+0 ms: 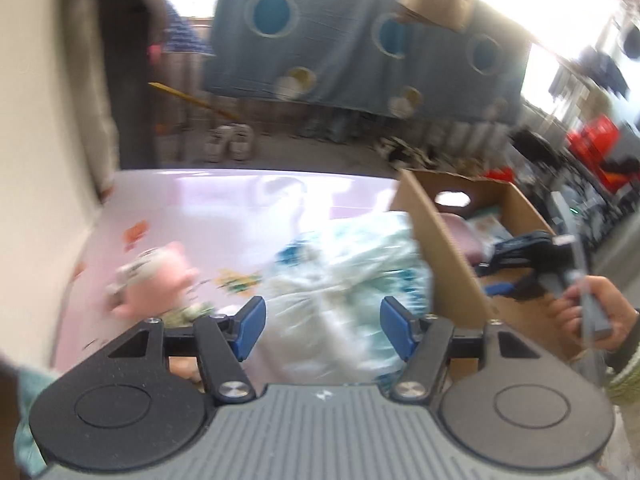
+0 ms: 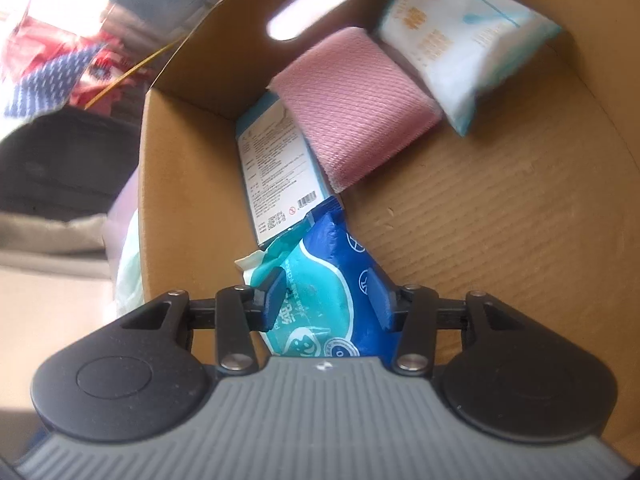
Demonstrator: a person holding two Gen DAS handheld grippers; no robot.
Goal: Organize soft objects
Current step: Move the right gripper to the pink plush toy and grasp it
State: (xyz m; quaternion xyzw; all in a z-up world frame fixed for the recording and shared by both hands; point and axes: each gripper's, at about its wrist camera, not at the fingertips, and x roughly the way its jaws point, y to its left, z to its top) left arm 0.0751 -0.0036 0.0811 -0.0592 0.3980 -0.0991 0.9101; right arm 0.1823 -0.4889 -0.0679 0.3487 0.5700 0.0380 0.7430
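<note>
Only the right wrist view looks down into the cardboard box. On its ribbed floor lie a folded pink cloth, a white and teal packet in the far corner touching the cloth, and a white printed pack that stands against the left wall, partly under the cloth. The left wrist view does not show these clearly; it shows the box only from outside, standing on the right part of the pink table.

The right claw is inside the box and is closed partway on a blue wipes packet. Both blue pads press on the sides of the packet, which sticks out forward between them and reaches the lower end of the printed pack.

The left claw is wide open and holds nothing. It hangs over the table, and a crumpled white and teal plastic pack lies just in front of it, between the lines of the two fingers and beside the box wall. This view is blurred, so I cannot tell whether the pads touch the pack. To the left, a pink plush toy lies on the table, near the left finger. At the right edge the person's right hand holds the other tool over the box.
</note>
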